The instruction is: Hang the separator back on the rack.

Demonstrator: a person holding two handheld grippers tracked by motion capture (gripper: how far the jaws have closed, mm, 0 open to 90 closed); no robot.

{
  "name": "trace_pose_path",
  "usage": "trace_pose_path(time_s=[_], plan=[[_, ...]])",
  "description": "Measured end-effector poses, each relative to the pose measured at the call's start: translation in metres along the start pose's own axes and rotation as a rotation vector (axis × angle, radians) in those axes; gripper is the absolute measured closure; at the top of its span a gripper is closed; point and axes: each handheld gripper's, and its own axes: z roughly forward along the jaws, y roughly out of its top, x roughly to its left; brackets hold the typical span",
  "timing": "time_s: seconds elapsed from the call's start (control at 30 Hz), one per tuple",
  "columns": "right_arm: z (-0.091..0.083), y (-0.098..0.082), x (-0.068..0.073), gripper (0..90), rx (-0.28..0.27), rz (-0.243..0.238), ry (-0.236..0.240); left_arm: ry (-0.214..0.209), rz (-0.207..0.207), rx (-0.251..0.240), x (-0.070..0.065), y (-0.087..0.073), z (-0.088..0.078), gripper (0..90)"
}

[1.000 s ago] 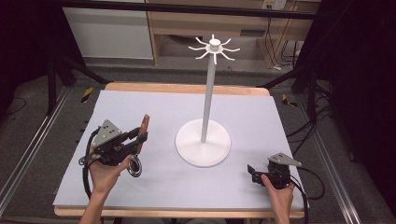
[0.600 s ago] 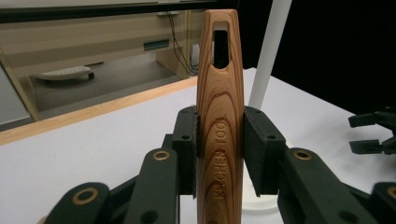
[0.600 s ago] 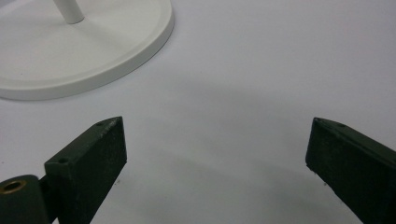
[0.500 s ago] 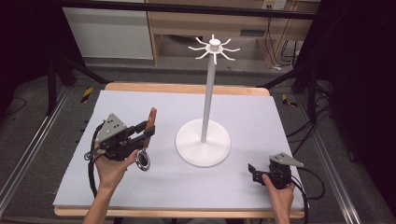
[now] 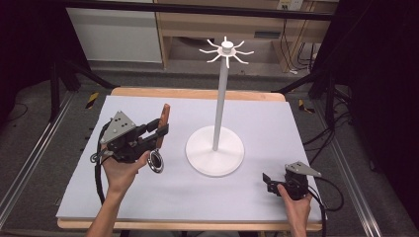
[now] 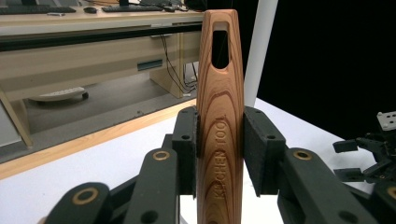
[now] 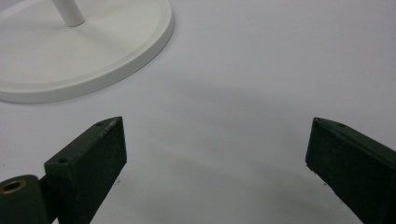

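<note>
The left gripper [image 5: 160, 129] is clamping a wooden-handled kitchen tool [image 6: 219, 116], handle upright, at nine o'clock of the white hook stand [image 5: 215, 148]. The right gripper [image 5: 269, 181] is resting agape at four o'clock — empty. Probably hanging it: be aligning the handle slot [image 6: 220, 43] squarely with a hook [image 5: 215, 58] — no twisting.

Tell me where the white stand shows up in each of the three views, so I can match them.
High view: white stand at table centre, its pole rising to hooks at the top.
Left gripper view: its pole stands just behind the wooden handle that the left claw holds.
Right gripper view: base at top left.
Shared landmark: the stand's pole.
</note>
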Motion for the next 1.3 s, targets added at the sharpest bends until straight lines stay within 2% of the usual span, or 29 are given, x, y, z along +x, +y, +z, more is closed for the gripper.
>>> trace_pose_path(time_s=[0.47,0.97,1.3], plan=[[-0.001,0.000,0.000,5.7,-0.002,0.004,0.002,-0.014,0.001,-0.027,-0.003,0.013,0.003,67.7],[0.000,0.000,0.000,5.7,-0.001,0.002,0.001,-0.025,0.021,-0.067,-0.012,0.034,0.005,67.7],[0.000,0.000,0.000,5.7,0.000,0.000,0.004,-0.041,0.037,-0.074,-0.019,0.045,0.010,67.7]])
